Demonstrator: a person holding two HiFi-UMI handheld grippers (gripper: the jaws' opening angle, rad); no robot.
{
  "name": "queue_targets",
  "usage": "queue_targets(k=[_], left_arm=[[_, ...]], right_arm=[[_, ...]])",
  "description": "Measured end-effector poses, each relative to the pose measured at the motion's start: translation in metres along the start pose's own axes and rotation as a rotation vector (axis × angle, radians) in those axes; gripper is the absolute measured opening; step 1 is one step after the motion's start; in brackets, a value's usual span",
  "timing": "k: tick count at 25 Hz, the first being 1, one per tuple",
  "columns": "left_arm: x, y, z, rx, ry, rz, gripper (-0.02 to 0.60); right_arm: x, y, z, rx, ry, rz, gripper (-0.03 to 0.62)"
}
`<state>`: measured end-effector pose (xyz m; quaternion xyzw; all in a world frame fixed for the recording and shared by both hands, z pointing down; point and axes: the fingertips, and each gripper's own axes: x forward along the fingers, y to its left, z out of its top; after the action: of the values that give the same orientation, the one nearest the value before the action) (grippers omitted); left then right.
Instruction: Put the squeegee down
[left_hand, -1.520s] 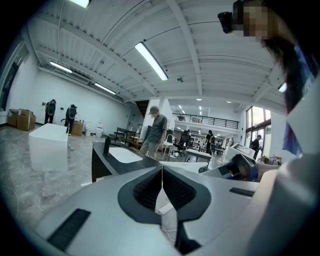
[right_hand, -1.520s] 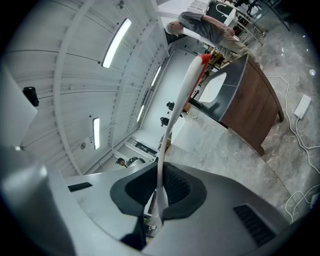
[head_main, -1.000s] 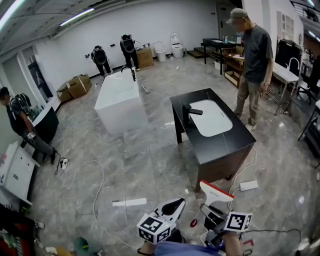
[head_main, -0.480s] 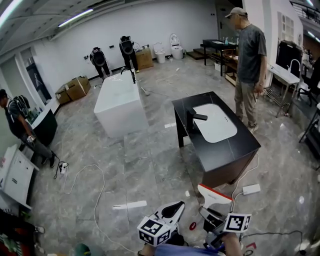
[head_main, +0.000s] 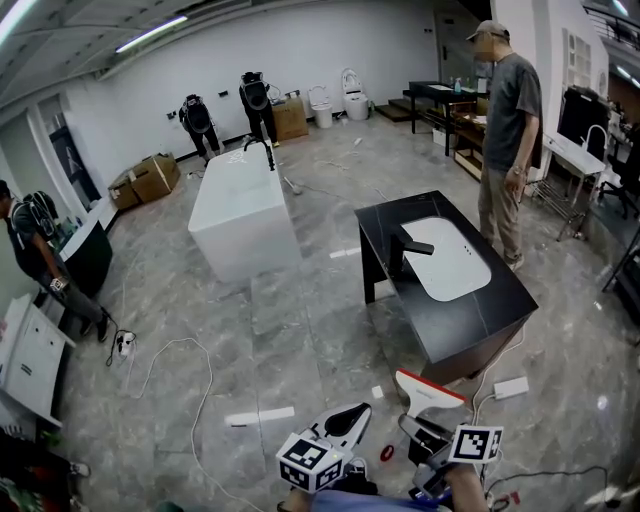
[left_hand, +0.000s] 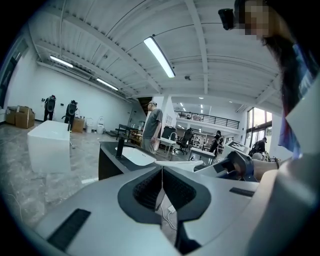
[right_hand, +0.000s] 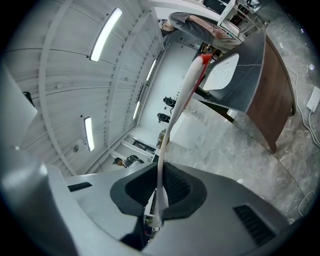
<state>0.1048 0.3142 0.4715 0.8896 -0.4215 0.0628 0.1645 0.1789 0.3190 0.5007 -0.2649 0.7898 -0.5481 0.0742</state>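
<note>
- The floor (head_main: 300, 330) is grey, glossy marble-look tile in a large, white-walled room lit by long ceiling strip lights.
- A white bathtub (head_main: 243, 205) stands out in the open floor, with a black tap at its far end.
- To its right, well apart, stands a black vanity (head_main: 485, 305). A white basin (head_main: 450, 258) is sunk in its top and a black faucet (head_main: 405, 250) stands at the basin's left edge.
- A person in a cap (head_main: 510, 130) stands just beyond the vanity's far right corner.
- Cardboard boxes (head_main: 150, 172) sit along the left wall.
- A white cable (head_main: 190, 370) loops over the floor at the left. A short white strip (head_main: 258, 415) lies near the bottom, and a white power block (head_main: 510, 387) lies beside the vanity's near corner.
- Both grippers sit at the bottom edge of the head view, pointing forward and only slightly down, side by side.
- The left gripper (head_main: 350, 410) has its jaws pressed together with nothing between them.
- The right gripper (head_main: 415, 422) has its jaws clamped on the squeegee (head_main: 428, 388).
- The squeegee is white with a red edge, held in the air above the floor just short of the vanity's near corner. In the right gripper view it (right_hand: 187, 90) shows edge-on, running out from the jaws.
</note>
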Motion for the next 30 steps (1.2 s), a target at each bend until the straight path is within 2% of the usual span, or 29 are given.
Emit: queue_targets(k=[4,10,18,24,30], left_arm=[[0.006,0.029,0.006,0.005,0.005,-0.018,0.017],[0.010,0.075,0.018,0.032,0.008,-0.028,0.017],[0.007,0.123,0.022,0.019,0.002,-0.034,0.017],[0.009,0.135,0.015,-0.013,0.012,-0.045,0.017],[0.017,0.144,0.010,-0.035,0.020,-0.051,0.017]], right_arm=[[0.029,-0.007,0.006,0.013,0.004,-0.035,0.037],[0.072,-0.006,0.020,0.010,-0.016,-0.037,0.037],[0.108,-0.008,0.031,0.007,-0.029,-0.071,0.037],[0.121,-0.006,0.033,0.020,-0.019,-0.070,0.037],[0.126,-0.022,0.039,0.044,0.006,-0.138,0.037]])
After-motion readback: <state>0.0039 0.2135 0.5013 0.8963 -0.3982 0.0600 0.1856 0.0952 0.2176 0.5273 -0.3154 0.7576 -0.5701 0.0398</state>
